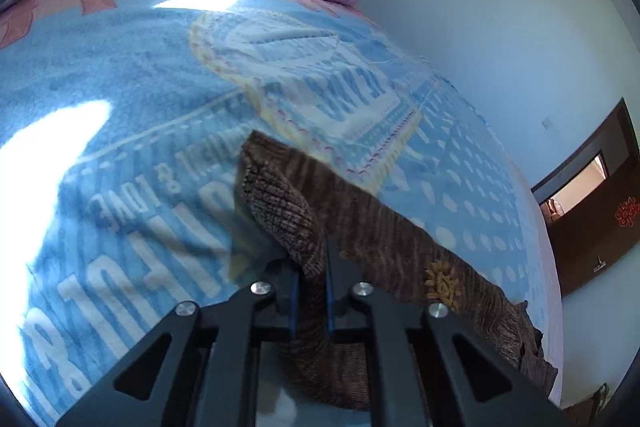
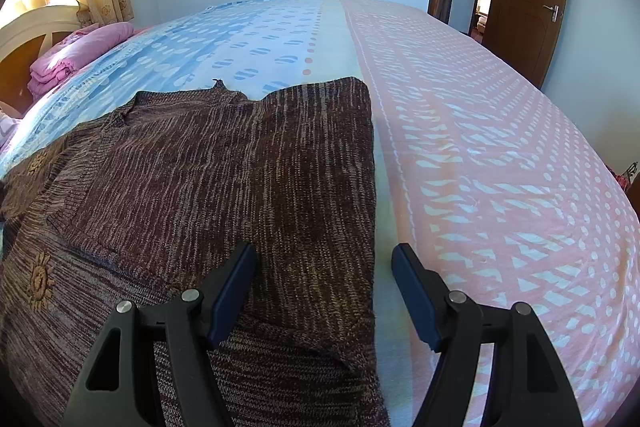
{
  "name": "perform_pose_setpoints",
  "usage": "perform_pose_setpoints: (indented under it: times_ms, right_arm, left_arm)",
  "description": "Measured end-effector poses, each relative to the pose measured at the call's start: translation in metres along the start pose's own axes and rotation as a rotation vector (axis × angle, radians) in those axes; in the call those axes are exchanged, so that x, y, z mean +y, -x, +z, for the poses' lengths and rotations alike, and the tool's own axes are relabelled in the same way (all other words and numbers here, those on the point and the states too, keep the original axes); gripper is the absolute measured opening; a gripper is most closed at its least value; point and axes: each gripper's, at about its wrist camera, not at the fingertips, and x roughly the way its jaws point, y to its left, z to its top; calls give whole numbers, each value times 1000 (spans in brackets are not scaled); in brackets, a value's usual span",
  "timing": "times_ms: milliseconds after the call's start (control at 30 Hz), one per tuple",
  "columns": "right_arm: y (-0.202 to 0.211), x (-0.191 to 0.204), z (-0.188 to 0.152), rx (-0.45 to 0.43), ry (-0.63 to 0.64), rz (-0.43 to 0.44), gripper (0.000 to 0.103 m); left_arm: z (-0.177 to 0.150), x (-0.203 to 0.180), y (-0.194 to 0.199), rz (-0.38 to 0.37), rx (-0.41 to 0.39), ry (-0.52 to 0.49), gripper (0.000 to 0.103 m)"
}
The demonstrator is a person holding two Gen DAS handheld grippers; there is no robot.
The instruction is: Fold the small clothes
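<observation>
While one tool [image 1: 312,267] grips, one sweater [image 2: 224,163] lies.

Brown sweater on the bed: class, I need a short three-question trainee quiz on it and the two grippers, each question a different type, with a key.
1. True or false: the left gripper is shut on a fold of the brown sweater.
2. The right gripper is: A) shut on the sweater's hem, B) open over the sweater's right edge, C) gripping the pink blanket.
3. Fill in: the sweater lies on the ____.

Key: 1 true; 2 B; 3 bed.
</observation>
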Motion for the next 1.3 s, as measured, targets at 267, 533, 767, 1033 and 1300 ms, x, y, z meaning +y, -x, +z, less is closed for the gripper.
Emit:
perform_pose_setpoints:
  times_ms: [267, 533, 767, 1033, 1300]
  right_arm:
    - [1, -1, -1, -3, -3, 3, 71]
    - [1, -1, -1, -4, -1, 1, 71]
    - [1, -1, 0, -2, -3, -1, 72]
    - [38, 27, 19, -92, -140, 174, 73]
    - [-3, 139, 56, 27, -49, 344, 73]
  left_arm:
    - [-50, -163, 38, -215, -38, -374, 9]
    - [-177, -250, -5, -272, 191, -593, 9]
    - [-173, -229, 11, -269, 231, -616, 66]
    - [-142, -136, 38, -119, 66, -479, 78]
    - [-141, -102, 23, -187, 114, -332, 87]
